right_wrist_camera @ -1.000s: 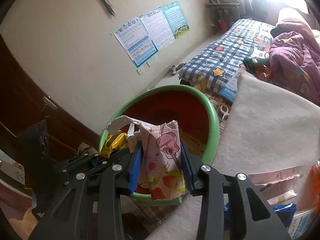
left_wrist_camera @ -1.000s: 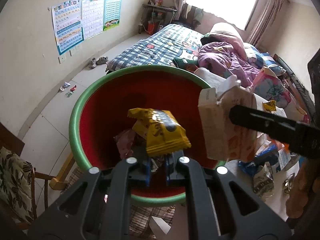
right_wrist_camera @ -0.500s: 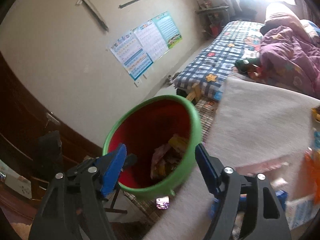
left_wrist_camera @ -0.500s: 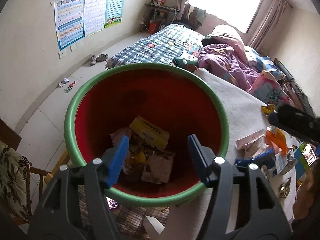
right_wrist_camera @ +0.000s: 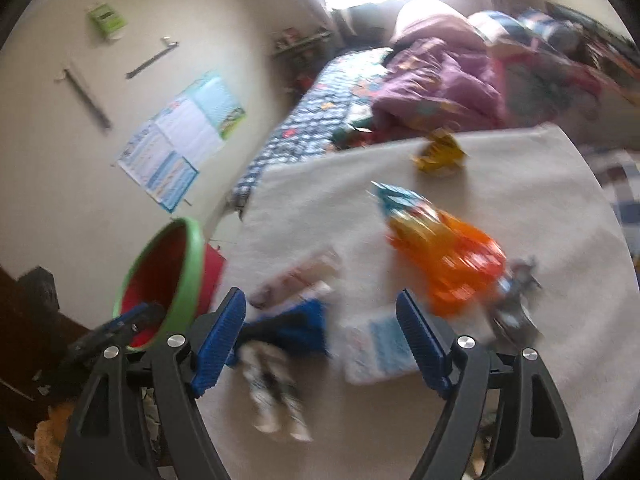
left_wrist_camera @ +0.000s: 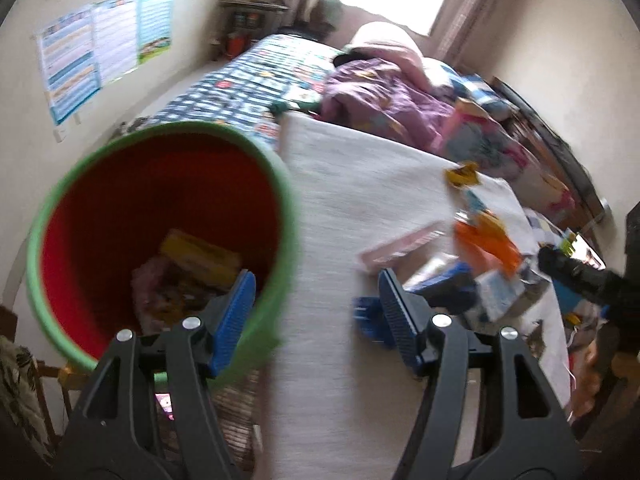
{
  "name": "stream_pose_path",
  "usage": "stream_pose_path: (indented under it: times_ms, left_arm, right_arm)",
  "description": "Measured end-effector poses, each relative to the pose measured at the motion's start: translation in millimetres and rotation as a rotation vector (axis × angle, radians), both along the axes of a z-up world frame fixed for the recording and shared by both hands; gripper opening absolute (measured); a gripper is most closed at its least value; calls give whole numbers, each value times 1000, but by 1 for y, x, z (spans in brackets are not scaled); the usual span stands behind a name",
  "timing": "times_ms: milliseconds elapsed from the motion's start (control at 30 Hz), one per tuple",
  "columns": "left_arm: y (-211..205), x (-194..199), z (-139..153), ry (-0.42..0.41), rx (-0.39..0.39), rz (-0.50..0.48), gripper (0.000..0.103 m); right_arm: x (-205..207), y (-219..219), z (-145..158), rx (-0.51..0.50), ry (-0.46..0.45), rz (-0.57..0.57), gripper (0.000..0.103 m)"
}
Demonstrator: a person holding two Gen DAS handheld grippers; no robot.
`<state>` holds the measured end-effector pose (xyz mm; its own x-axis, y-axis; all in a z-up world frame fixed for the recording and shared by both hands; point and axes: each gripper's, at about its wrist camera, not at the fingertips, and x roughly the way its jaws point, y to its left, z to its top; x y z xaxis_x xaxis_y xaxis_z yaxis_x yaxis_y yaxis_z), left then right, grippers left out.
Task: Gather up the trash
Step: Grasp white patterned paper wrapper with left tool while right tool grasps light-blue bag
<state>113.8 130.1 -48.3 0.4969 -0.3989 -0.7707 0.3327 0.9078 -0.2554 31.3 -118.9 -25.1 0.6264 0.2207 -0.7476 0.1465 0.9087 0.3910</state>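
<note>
The left gripper (left_wrist_camera: 316,316) has its jaws spread wide with nothing between the blue pads; it hangs over the edge where the red bin with a green rim (left_wrist_camera: 286,200) meets the white cloth-covered table (left_wrist_camera: 360,168). Inside the bin, toward seven o'clock of its opening, lie a yellow wrapper (left_wrist_camera: 200,256) and a pinkish carton (left_wrist_camera: 150,280) among other scraps too blurred to name.

The right gripper (right_wrist_camera: 322,340) is also empty, and its jaws stand wide and are opening further (the whole view is smeared). Below it on the table sit the remaining pieces of trash: a blue packet (right_wrist_camera: 296,328) at nine o'clock between the pads, a white-and-blue packet (right_wrist_camera: 380,346) beside it, a black-and-white wrapper (right_wrist_camera: 272,392) at six o'clock, an orange bag (right_wrist_camera: 448,256) at two o'clock, and a yellow wrapper (right_wrist_camera: 438,154) near the table's far edge at twelve. In this view the bin stands at nine o'clock, off the table's left edge.
</note>
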Motion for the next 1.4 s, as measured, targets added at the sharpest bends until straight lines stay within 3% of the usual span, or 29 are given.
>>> stream_pose_path:
  times_ms: [133, 233, 400, 533, 667, 733, 1033, 1133, 1233, 1367, 1400]
  left_arm:
    - [-50, -4, -6, 8, 69, -145, 63]
    - [-89, -8, -13, -20, 180, -272, 63]
    - [-135, -1, -29, -2, 261, -377, 63]
    - [-154, 2, -42, 36, 297, -364, 44]
    - [-159, 2, -36, 28, 302, -306, 9]
    - [-157, 1, -27, 15, 279, -270, 3]
    - [-148, -18, 3, -33, 221, -152, 3]
    - [-141, -28, 5, -31, 211, -117, 5]
    - [-133, -36, 1, -8, 202, -72, 14]
    - [-118, -48, -4, 34, 142, 15, 39]
    - [-114, -51, -4, 42, 125, 31, 41]
  right_arm:
    - [-20, -23, -14, 26, 43, -39, 75]
    - [-35, -40, -20, 47, 63, -61, 75]
    - [-62, -61, -21, 60, 73, -70, 75]
    - [-75, -78, -21, 69, 79, -75, 75]
    - [-86, -97, -22, 75, 83, -81, 75]
    - [-89, -106, -23, 78, 84, -82, 75]
    - [-73, -126, -24, 71, 90, -17, 75]
    - [-55, -126, -26, 36, 89, 14, 81]
    - [-36, -125, -34, 23, 102, 44, 81]
    - [-13, -127, -51, 61, 122, 56, 81]
    - [-9, -128, -56, 87, 125, 60, 78]
